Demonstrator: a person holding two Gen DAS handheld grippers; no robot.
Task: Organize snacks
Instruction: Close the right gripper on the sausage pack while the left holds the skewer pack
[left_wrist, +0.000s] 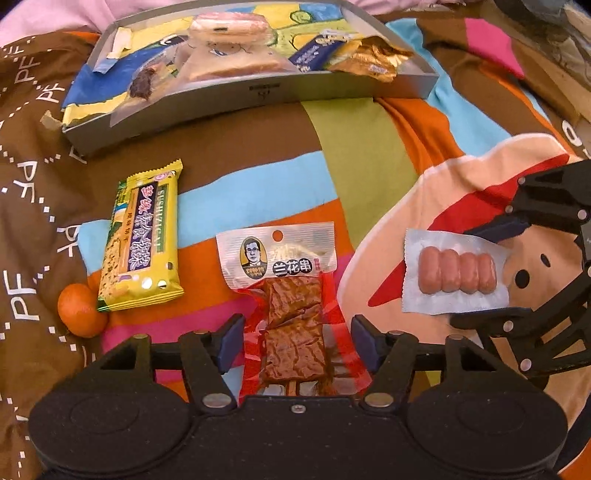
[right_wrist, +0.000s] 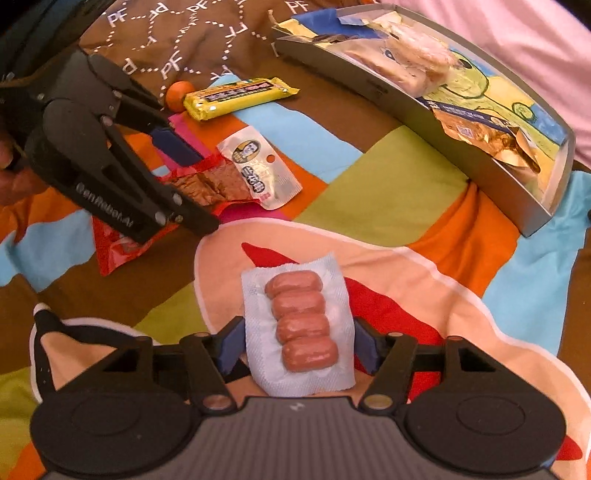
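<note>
Left wrist: left gripper (left_wrist: 297, 341) wide open astride tofu pack (left_wrist: 291, 314), bottom centre. Right wrist: right gripper (right_wrist: 299, 341) open, flanking sausage pack (right_wrist: 301, 321), no grip.

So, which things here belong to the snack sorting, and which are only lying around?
Belong to the job:
- grey tray
- sausage pack
- tofu pack
- yellow bar
- left gripper, open
- right gripper, open

Possibly only lying about:
- small orange
- patterned blanket

The left tool (right_wrist: 192, 184) hides part of the tofu packet (right_wrist: 258, 173).
</note>
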